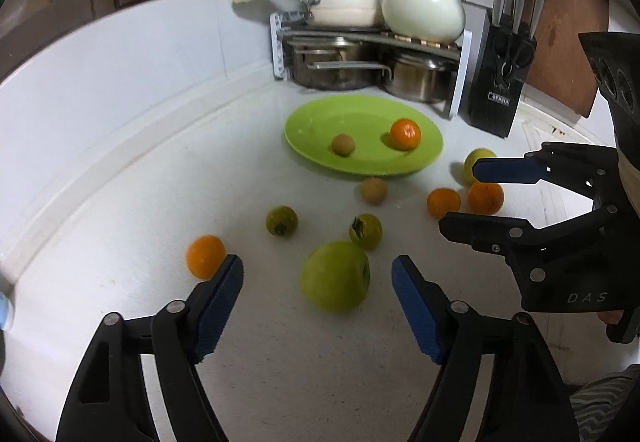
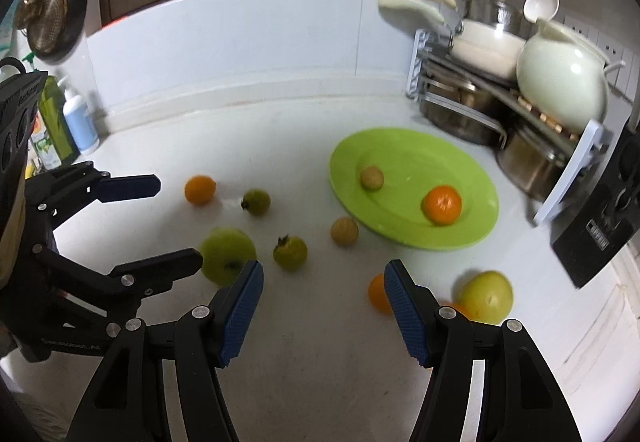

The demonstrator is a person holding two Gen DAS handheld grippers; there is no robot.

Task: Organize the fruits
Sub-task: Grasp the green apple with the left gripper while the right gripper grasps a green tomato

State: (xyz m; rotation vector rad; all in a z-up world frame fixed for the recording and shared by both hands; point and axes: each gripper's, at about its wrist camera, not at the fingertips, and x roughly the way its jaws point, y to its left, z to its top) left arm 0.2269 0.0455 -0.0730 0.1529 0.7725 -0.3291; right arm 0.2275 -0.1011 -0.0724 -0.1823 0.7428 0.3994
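A lime-green plate (image 1: 360, 114) (image 2: 412, 150) holds a tangerine (image 1: 405, 134) and a small brown fruit (image 1: 343, 145). Loose on the white counter lie a big green apple (image 1: 335, 276) (image 2: 224, 250), two small green fruits (image 1: 281, 220) (image 1: 365, 231), a brown fruit (image 1: 374, 191), several oranges (image 1: 205, 256) (image 1: 443, 202) (image 1: 485, 197) and a yellow apple (image 2: 486, 296). My left gripper (image 1: 318, 270) (image 2: 180, 220) is open, the green apple just ahead between its fingertips, pads apart from it. My right gripper (image 2: 323, 270) (image 1: 460, 198) is open and empty, an orange (image 2: 378, 294) half hidden behind its right finger.
A rack of pots and pans (image 1: 360, 42) fills the back corner, with a black knife block (image 1: 500, 82) and a wooden board (image 1: 560, 22) to its right. Bottles (image 2: 80, 118) stand at the counter's left end. A low white wall backs the counter.
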